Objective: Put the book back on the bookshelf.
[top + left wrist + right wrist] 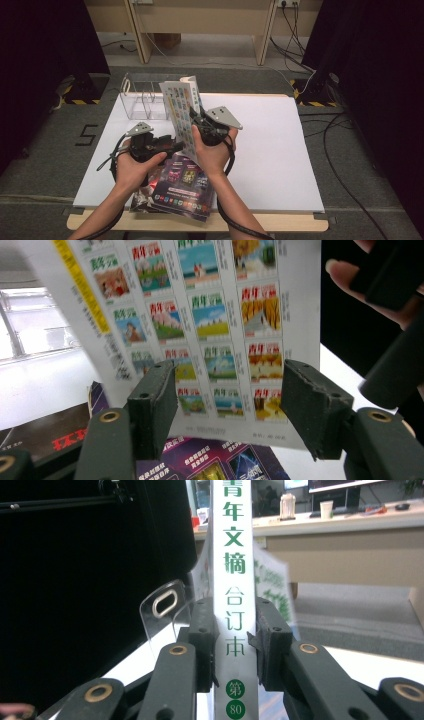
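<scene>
- Magazine (pixel 181 107), a thick bound volume, stands upright off the table, clamped by its spine (pixel 234 605) between the jaws of the right gripper (pixel 196 123).
- Left gripper (pixel 227 407) faces the back cover with its jaws apart, holding nothing.
- Likely fairly heavy; the spine is stiff, the glossy covers slippery and floppy.
- Best hold is the spine, low down.
- Clear rack (pixel 142 102) stands just beyond; another magazine (pixel 182 187) lies beneath.

Glossy paper magazine (pixel 182 112), clear plastic rack (pixel 142 102), matt white table (pixel 280 150), matt black rubbery fingers (pixel 310 405).
</scene>
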A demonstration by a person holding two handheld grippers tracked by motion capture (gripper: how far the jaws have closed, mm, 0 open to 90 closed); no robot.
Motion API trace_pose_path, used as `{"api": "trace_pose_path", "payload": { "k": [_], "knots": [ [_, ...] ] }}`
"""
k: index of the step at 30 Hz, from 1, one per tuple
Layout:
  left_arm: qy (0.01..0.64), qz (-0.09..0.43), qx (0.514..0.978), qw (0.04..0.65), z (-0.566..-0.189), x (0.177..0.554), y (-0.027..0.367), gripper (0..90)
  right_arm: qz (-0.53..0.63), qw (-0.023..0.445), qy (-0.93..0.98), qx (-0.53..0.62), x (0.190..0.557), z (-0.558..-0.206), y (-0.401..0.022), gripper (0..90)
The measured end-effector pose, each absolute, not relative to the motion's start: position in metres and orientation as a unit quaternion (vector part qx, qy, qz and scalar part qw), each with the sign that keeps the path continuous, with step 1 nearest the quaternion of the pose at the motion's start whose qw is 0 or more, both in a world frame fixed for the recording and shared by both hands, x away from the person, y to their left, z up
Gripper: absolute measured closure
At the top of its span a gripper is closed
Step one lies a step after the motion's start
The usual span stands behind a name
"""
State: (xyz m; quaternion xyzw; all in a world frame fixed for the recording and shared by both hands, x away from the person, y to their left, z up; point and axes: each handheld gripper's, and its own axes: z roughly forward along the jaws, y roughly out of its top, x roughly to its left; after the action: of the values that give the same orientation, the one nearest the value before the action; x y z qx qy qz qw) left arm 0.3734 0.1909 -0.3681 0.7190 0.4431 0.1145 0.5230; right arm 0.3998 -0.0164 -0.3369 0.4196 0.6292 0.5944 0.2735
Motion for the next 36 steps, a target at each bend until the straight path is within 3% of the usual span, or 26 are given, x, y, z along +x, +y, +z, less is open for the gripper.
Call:
{"api": "trace_pose_path", "payload": {
  "k": [21, 36],
  "knots": [
    [0.411, 0.136, 0.732, 0.526, -0.368, 0.363, 0.13, 32.4, 0.586, 0.243, 0.633, 0.443, 0.393, -0.343, -0.038, 73.8],
    [0.431, 0.144, 0.718, 0.527, -0.367, 0.363, 0.167, 34.1, 0.569, 0.221, 0.645, 0.46, 0.395, -0.344, -0.051, 73.9]
  ]
}}
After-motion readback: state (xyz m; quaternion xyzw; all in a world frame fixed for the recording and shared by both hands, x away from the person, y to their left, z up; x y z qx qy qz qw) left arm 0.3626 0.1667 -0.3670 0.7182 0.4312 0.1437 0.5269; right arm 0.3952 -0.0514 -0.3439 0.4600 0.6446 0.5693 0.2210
